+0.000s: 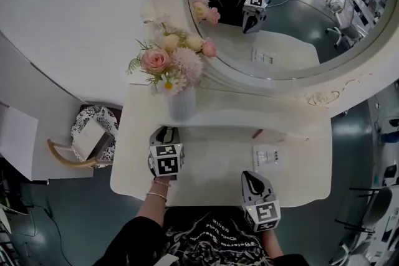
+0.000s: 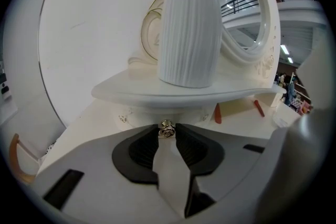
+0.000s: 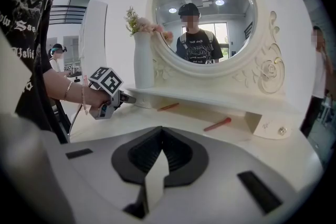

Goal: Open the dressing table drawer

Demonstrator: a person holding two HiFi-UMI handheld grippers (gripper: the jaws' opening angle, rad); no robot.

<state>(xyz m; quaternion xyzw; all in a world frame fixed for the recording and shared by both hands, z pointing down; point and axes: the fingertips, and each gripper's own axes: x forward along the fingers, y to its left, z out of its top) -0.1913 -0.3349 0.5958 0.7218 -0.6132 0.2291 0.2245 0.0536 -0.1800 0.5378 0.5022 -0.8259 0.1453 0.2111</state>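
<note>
The white dressing table (image 1: pixel 212 187) has a small drawer (image 2: pixel 125 116) under its raised shelf, with a round metal knob (image 2: pixel 166 129). My left gripper (image 2: pixel 167 132) points at that drawer and its dark pads press on the knob from both sides. In the head view the left gripper (image 1: pixel 164 131) reaches under the shelf just below the vase. The right gripper (image 1: pixel 250 178) hovers over the table's front right part with nothing in it, its jaws together. A second small drawer (image 3: pixel 270 124) with its own knob (image 3: pixel 282 131) sits at the right end.
A ribbed white vase (image 2: pixel 189 23) of pink flowers (image 1: pixel 171 60) stands on the shelf above the left drawer. A round mirror (image 1: pixel 293 3) rises behind. Red pencils (image 2: pixel 217 113) and a paper card (image 1: pixel 268 156) lie on the tabletop. A chair with a patterned cushion (image 1: pixel 93 133) stands at the left.
</note>
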